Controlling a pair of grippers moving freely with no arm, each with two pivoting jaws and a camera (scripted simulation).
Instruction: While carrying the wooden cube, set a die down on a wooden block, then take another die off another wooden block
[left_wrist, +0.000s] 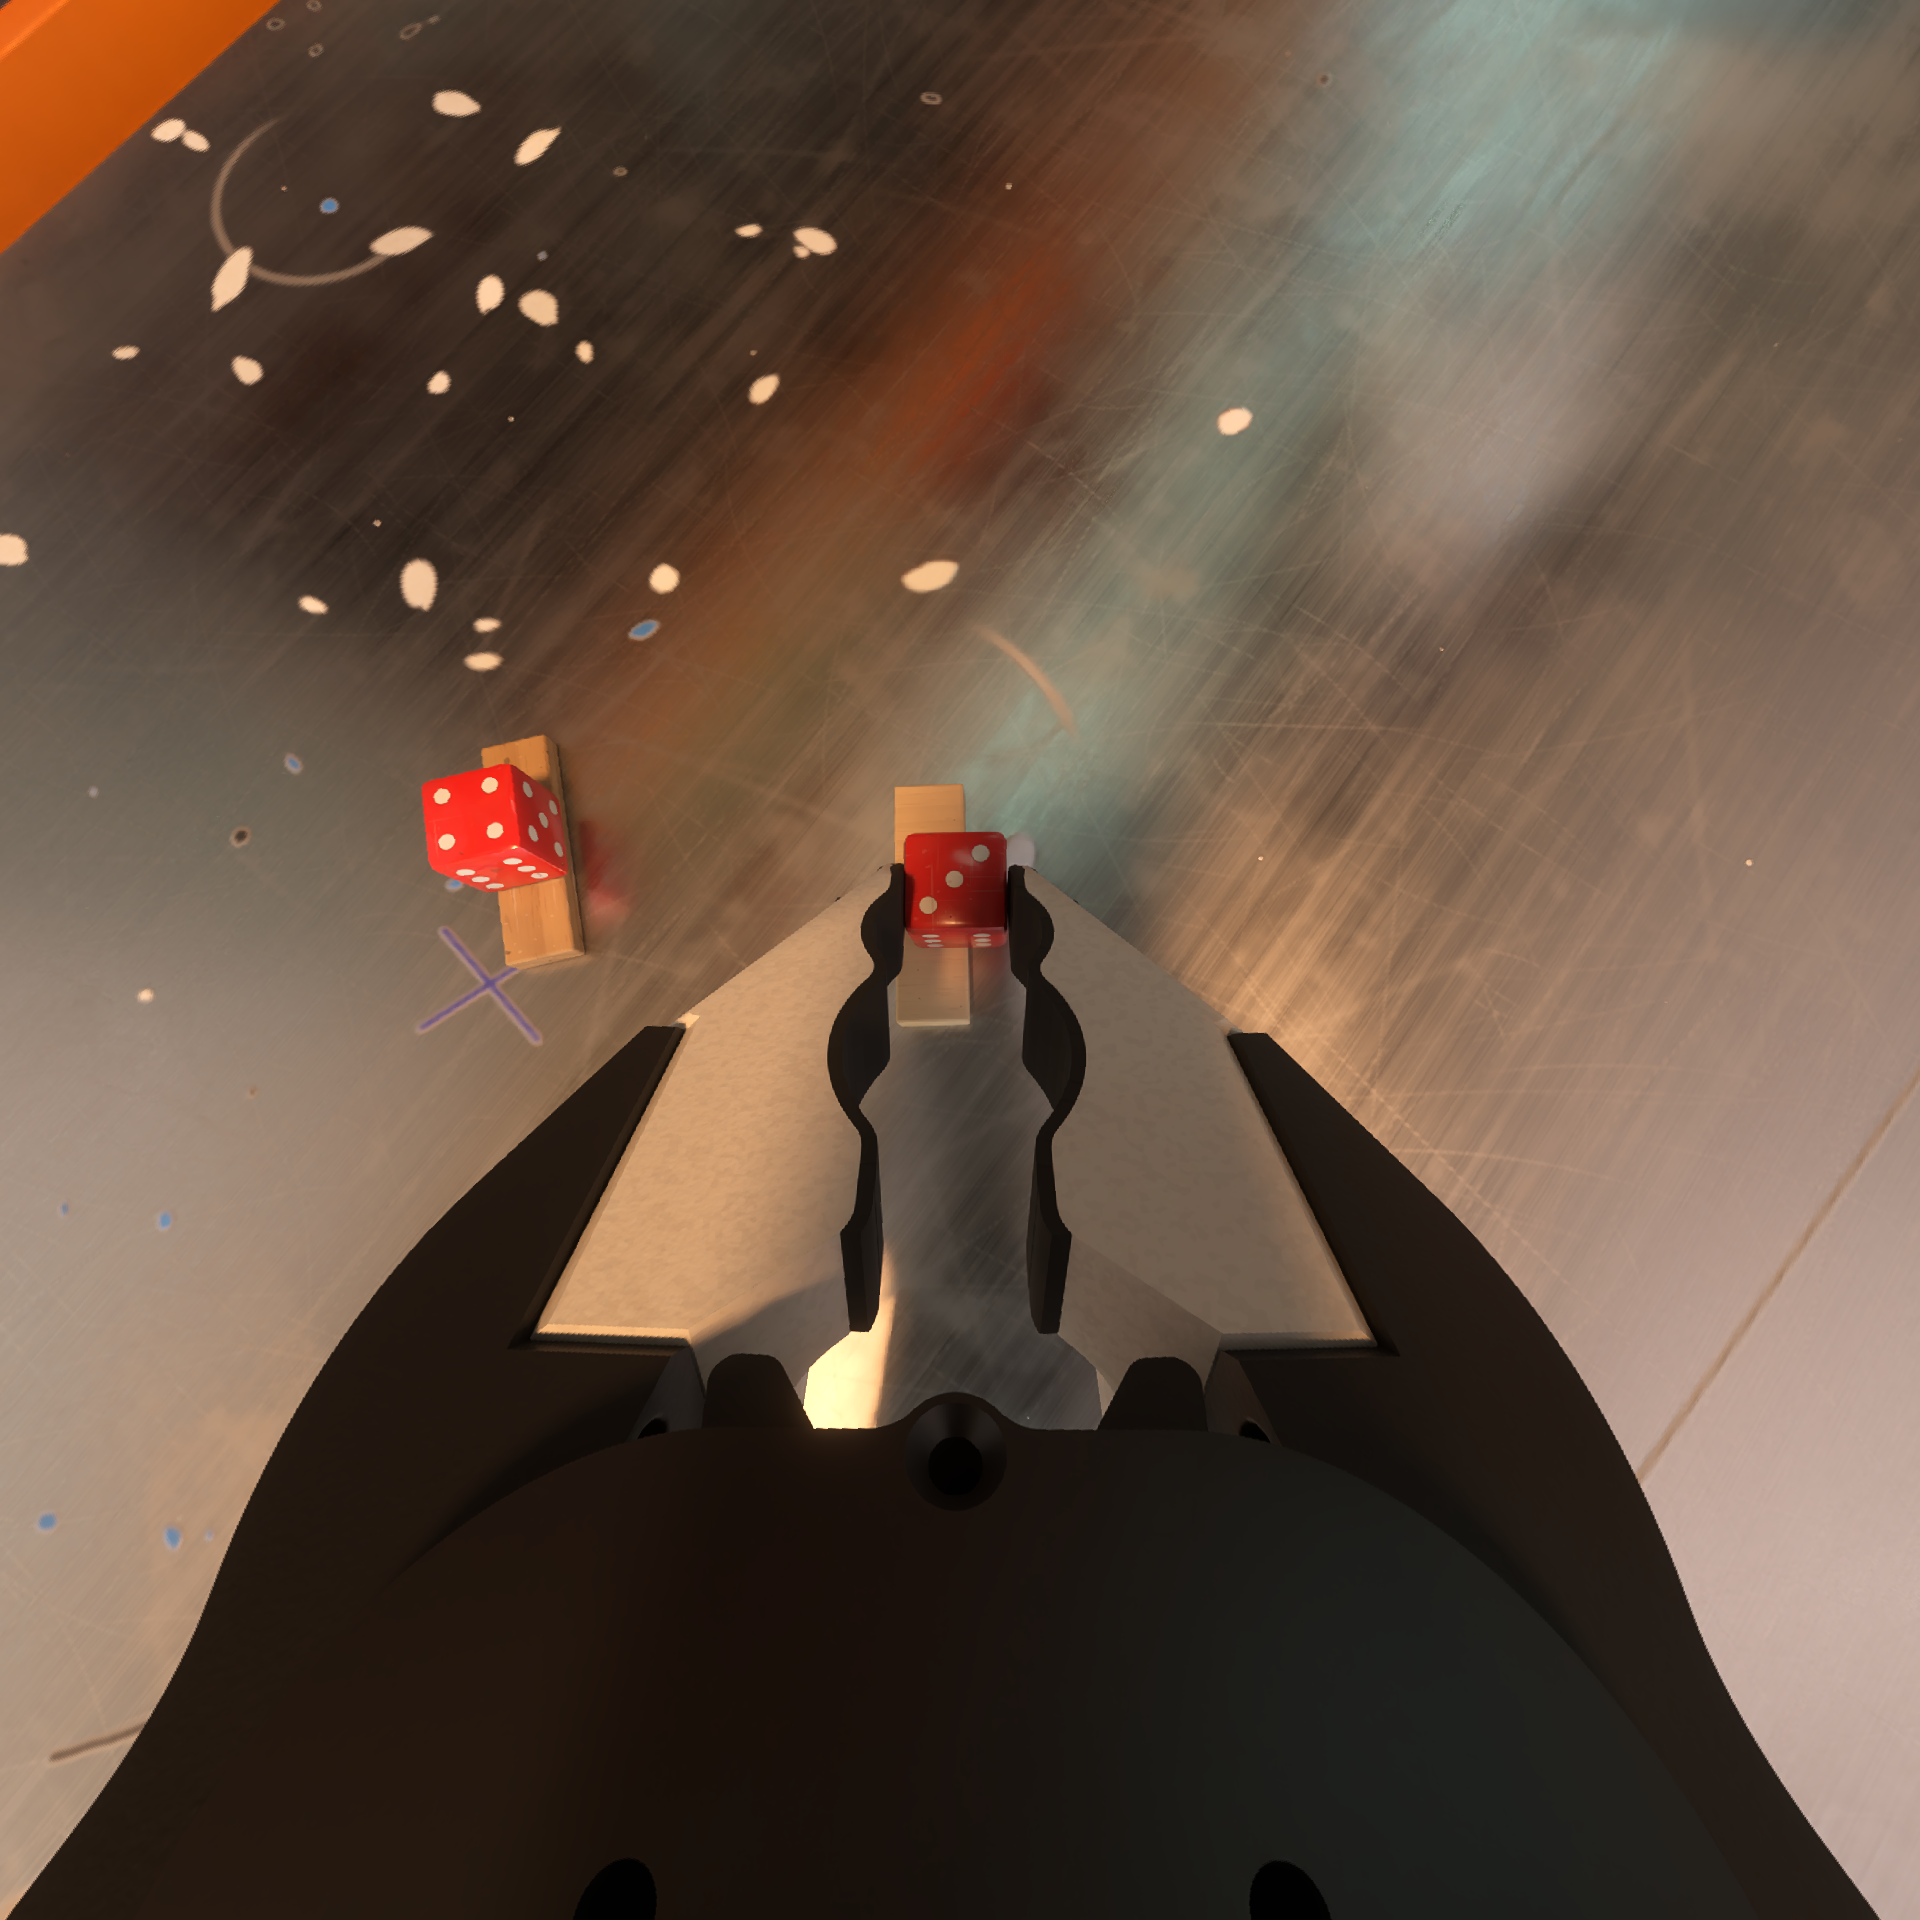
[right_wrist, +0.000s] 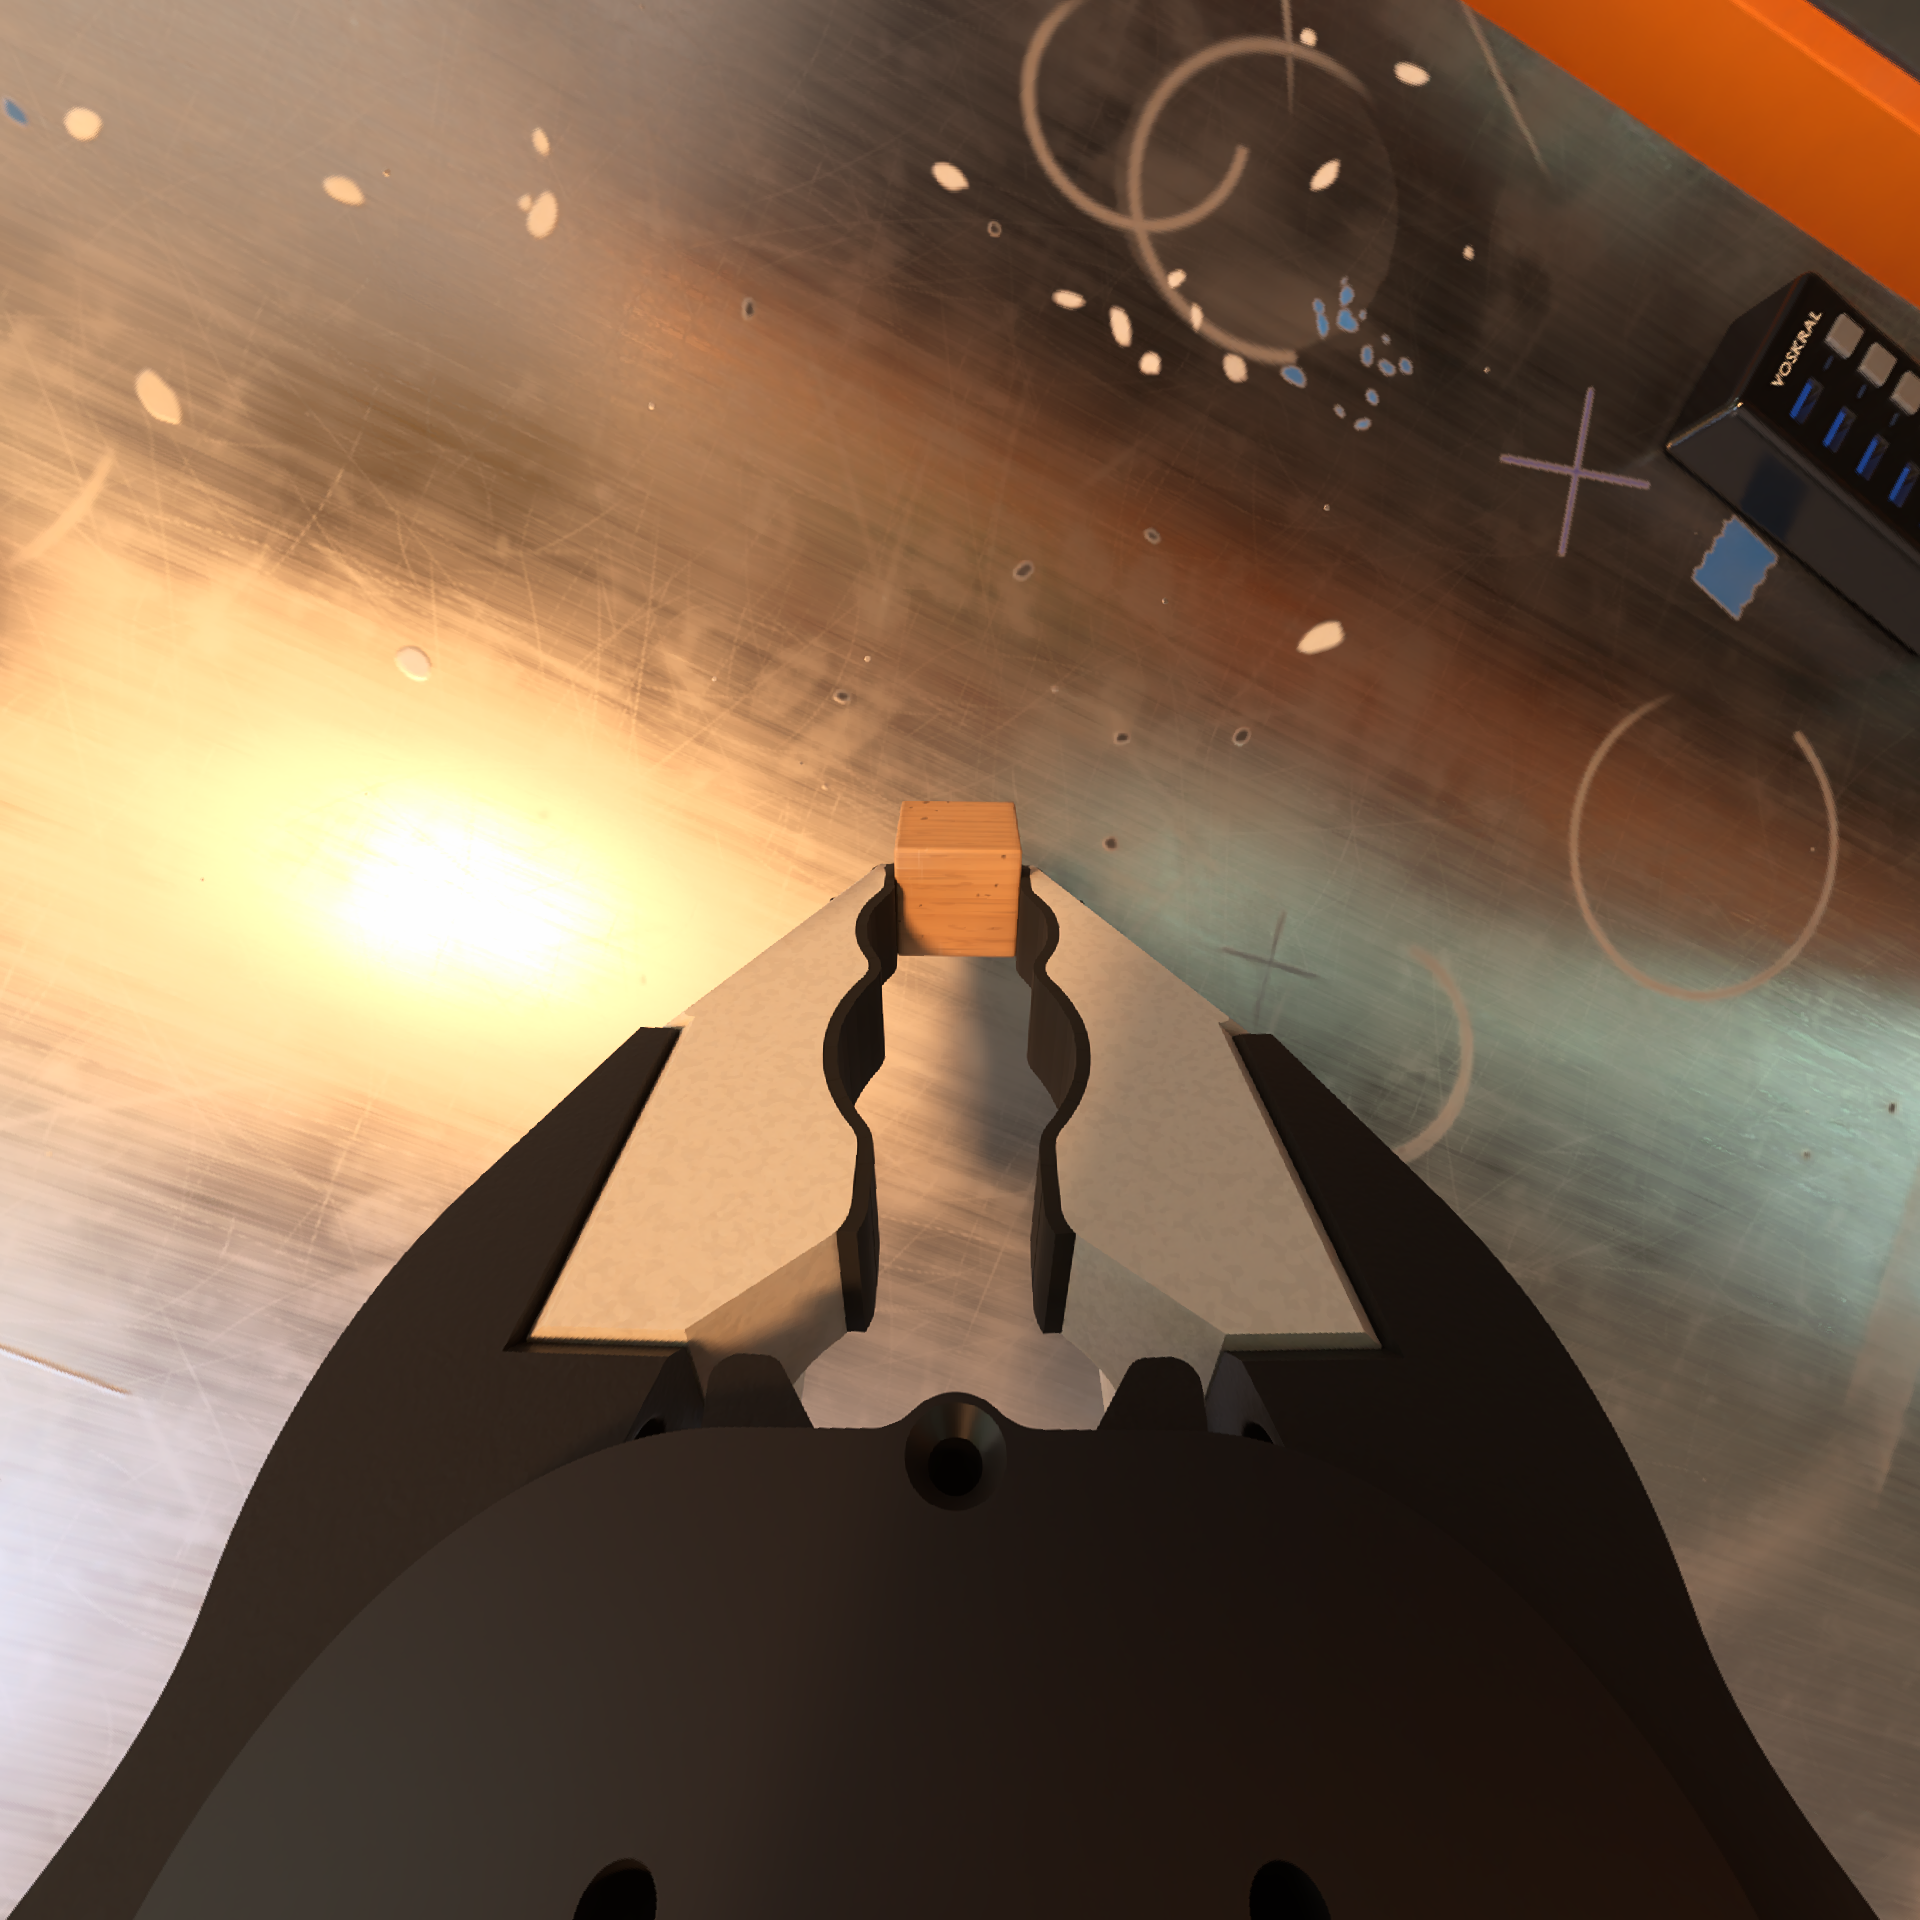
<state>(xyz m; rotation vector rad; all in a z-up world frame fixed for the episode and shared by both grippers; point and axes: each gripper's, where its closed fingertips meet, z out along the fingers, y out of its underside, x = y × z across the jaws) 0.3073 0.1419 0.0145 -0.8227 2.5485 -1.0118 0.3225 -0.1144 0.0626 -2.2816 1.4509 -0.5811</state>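
Inspecting both wrist views, we record:
Left gripper (left_wrist: 956, 894): jaws narrow, clamped on a red die (left_wrist: 954, 885) at frame centre, over a pale wooden block (left_wrist: 932, 992).
Second die (left_wrist: 494, 828): left of centre, resting on another wooden block (left_wrist: 540, 914).
Right gripper (right_wrist: 956, 894): jaws narrow, gripping the wooden cube (right_wrist: 956, 878) above the scratched metal tabletop (right_wrist: 520, 468).
USB hub (right_wrist: 1813, 436): black, upper right.

Scratched metal table (left_wrist: 1351, 520): two wooden blocks (left_wrist: 540, 914) (left_wrist: 930, 810), black hub (right_wrist: 1829, 436).
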